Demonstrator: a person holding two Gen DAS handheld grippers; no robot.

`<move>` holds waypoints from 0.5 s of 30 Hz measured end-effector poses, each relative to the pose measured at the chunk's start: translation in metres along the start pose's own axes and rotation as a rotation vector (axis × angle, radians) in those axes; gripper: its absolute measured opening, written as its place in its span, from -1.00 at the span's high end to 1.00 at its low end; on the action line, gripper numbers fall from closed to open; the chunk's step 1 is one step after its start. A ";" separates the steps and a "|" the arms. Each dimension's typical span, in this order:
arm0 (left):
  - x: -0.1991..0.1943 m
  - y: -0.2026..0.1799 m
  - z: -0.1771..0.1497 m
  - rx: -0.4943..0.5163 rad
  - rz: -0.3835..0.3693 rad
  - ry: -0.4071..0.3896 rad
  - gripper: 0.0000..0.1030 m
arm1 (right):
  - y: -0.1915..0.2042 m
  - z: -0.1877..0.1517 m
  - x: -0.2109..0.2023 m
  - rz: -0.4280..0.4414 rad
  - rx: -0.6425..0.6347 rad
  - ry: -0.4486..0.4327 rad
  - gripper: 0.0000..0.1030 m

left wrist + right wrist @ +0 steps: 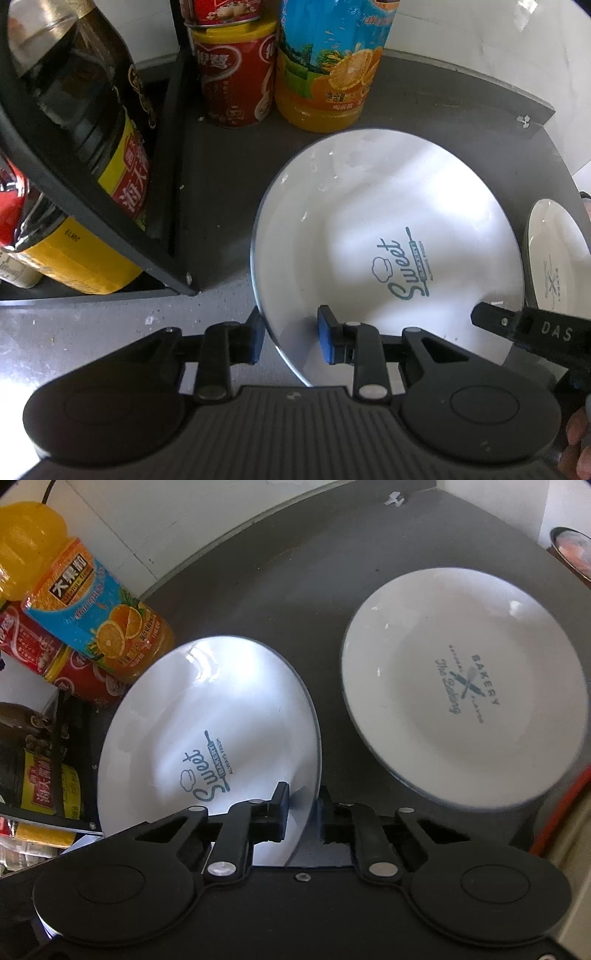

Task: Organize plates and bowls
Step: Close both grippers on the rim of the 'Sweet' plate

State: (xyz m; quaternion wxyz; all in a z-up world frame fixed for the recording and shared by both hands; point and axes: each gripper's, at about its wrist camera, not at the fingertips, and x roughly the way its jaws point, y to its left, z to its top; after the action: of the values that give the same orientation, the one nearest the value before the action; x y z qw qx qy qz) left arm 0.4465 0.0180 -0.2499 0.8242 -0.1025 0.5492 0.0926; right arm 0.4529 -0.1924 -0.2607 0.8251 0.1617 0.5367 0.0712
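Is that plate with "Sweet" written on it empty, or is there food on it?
Empty. The Sweet plate shows only its printed logo and glare on a bare white face in both wrist views; no food lies on it.

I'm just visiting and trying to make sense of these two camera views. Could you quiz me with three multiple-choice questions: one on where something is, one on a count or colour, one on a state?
1. Where is the orange juice bottle relative to the Sweet plate?
A. Behind it, by the red cans
B. On top of it
C. Inside the black rack

2. How many white plates lie on the dark countertop?
A. One
B. Two
C. Four

3. How do the two grippers stand at the Sweet plate?
A. Both far away from it
B. Both open, astride its rim
C. Both hold it high in the air

Answers: 1 A, it stands beside the red cans past the plate. 2 B, the Sweet plate and the Bakery plate. 3 B, the left gripper and right gripper each show a finger on either side of the rim, with gaps.
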 end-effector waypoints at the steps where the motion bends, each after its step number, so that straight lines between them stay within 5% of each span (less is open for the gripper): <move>1: -0.001 0.000 0.000 -0.002 -0.001 -0.001 0.44 | 0.000 -0.001 -0.002 0.001 0.010 -0.009 0.77; 15: -0.012 0.012 -0.005 -0.024 -0.062 -0.035 0.58 | 0.004 -0.022 -0.029 -0.018 0.027 -0.105 0.82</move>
State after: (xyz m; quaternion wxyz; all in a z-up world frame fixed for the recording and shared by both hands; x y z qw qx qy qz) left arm 0.4347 0.0281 -0.2415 0.8349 -0.1276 0.5301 0.0755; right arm 0.4208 -0.1927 -0.2424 0.8504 0.1715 0.4951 0.0478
